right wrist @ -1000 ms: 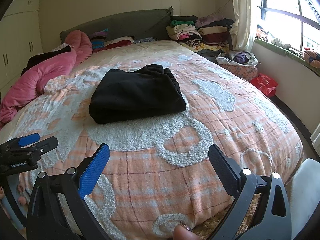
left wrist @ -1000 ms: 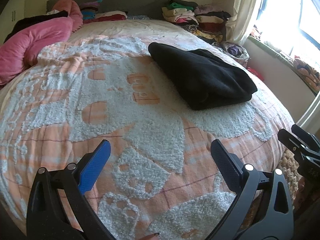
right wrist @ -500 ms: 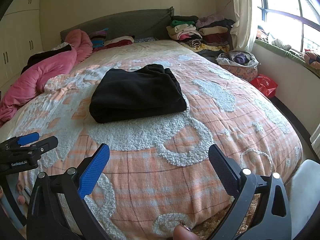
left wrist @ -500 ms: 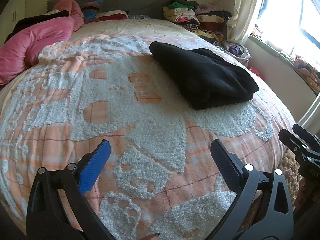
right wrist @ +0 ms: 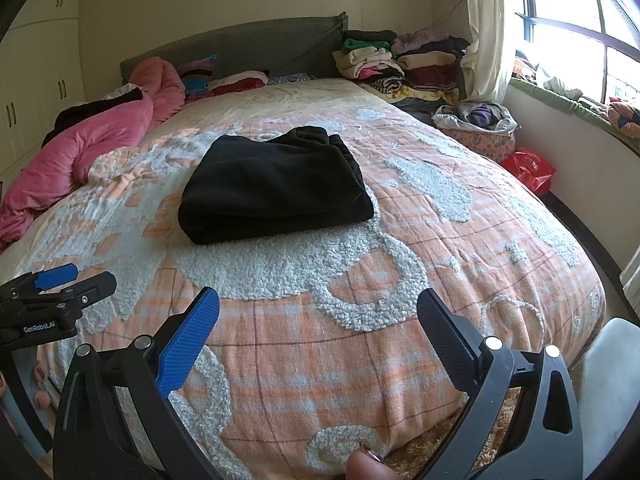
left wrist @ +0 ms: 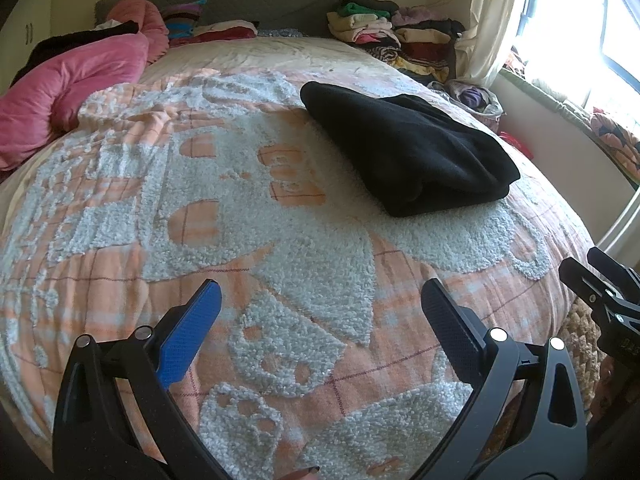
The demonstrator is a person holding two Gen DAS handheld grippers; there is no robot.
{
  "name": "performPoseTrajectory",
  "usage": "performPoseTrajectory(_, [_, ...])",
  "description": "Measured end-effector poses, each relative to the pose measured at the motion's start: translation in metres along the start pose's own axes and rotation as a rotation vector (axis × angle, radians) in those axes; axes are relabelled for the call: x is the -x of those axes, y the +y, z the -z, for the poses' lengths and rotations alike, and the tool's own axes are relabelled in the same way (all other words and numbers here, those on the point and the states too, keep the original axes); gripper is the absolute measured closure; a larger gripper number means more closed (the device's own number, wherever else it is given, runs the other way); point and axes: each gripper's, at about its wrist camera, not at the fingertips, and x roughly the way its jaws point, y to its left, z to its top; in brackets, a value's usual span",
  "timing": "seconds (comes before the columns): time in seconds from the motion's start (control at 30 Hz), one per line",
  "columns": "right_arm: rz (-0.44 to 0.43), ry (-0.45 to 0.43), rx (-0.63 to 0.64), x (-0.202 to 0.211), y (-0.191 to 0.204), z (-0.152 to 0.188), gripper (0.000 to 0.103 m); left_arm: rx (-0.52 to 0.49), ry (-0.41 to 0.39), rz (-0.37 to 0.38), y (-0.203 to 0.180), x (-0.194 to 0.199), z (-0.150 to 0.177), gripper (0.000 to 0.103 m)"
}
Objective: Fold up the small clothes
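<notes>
The left tool (left wrist: 320, 304) hangs over the near part of the bed (left wrist: 120, 216), its two fingers spread wide with nothing between them. The right tool (right wrist: 318, 308) does likewise at the bed's near edge, fingers wide apart and empty. A folded black garment (right wrist: 272, 192) lies flat on the orange-and-white patterned bedspread (right wrist: 400, 288), well ahead of the right tool and slightly to its left; from the left tool it sits ahead and to the right (left wrist: 404, 152). Each tool is visible at the edge of the other's view. Beyond the garment, a pink quilt (right wrist: 80, 148) is bunched far left, and stacked folded clothes (right wrist: 392, 60) rest by the headboard.
</notes>
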Motion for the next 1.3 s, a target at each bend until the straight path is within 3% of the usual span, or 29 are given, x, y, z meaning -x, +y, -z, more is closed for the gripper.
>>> performPoseTrajectory(0.77, [0.010, -0.003, -0.005, 0.001, -0.001, -0.001, 0.004, -0.010, 0.012, -0.022, -0.002, -0.003, 0.001, 0.009])
performPoseTrajectory(1.0, [0.015, 0.001, -0.067, -0.002, -0.013, 0.000, 0.005, 0.015, 0.072, -0.036, 0.001, -0.014, 0.002, 0.009])
performPoseTrajectory(1.13, [0.105, 0.008, -0.270, 0.004, -0.071, 0.002, 0.005, 0.073, 0.104, -0.077, 0.028, -0.020, -0.005, 0.009])
performPoseTrajectory(1.2, [0.177, -0.012, -0.386, 0.014, -0.115, 0.004, 0.005, 0.161, 0.110, -0.119, 0.068, -0.017, -0.022, 0.009])
performPoseTrajectory(1.3, [0.399, -0.030, -0.548, 0.037, -0.204, 0.015, 0.005, 0.287, 0.091, -0.220, 0.142, -0.009, -0.051, 0.009])
